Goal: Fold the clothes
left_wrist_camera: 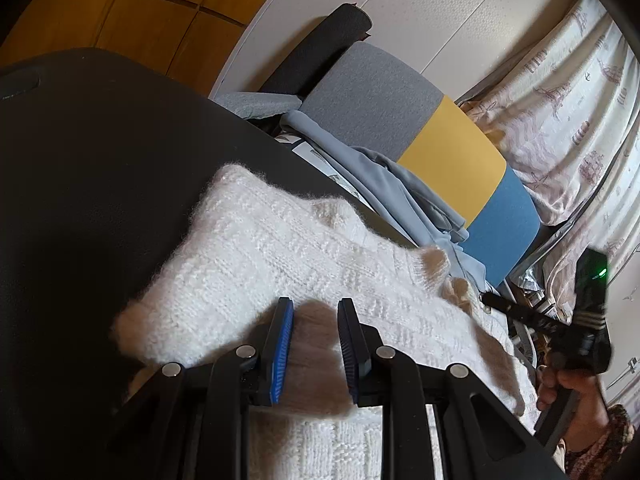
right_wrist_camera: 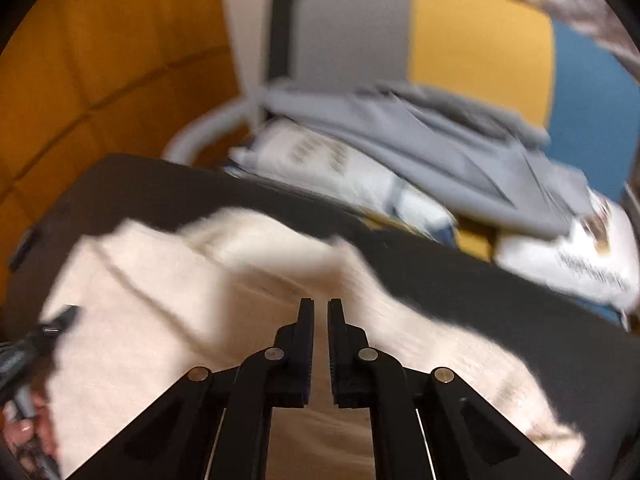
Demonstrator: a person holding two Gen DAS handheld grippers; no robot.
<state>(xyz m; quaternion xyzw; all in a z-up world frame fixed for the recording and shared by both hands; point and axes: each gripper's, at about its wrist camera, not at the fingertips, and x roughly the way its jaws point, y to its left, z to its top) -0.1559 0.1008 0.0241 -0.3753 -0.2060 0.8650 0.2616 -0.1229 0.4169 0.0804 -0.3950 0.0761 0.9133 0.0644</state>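
A white knitted sweater [left_wrist_camera: 260,264] lies spread on the dark table [left_wrist_camera: 80,160]. My left gripper [left_wrist_camera: 314,304] sits at the sweater's near edge, its blue pads shut on a tan-shaded fold of the knit. At the right edge of that view, a hand holds my right gripper [left_wrist_camera: 490,300] over the sweater's far end. The right wrist view is blurred. There my right gripper [right_wrist_camera: 321,304] hangs just above the sweater [right_wrist_camera: 140,320] with its jaws drawn together to a thin slit. I see no cloth caught in it. My left gripper [right_wrist_camera: 66,316] shows at the left edge.
Behind the table [right_wrist_camera: 440,272] stands a chair with a grey, yellow and blue back [left_wrist_camera: 440,152]. A grey-blue garment [right_wrist_camera: 400,140] is draped over white printed bags [right_wrist_camera: 340,168] on it. A patterned curtain [left_wrist_camera: 560,120] hangs at the right, and wooden panelling [left_wrist_camera: 140,12] at the left.
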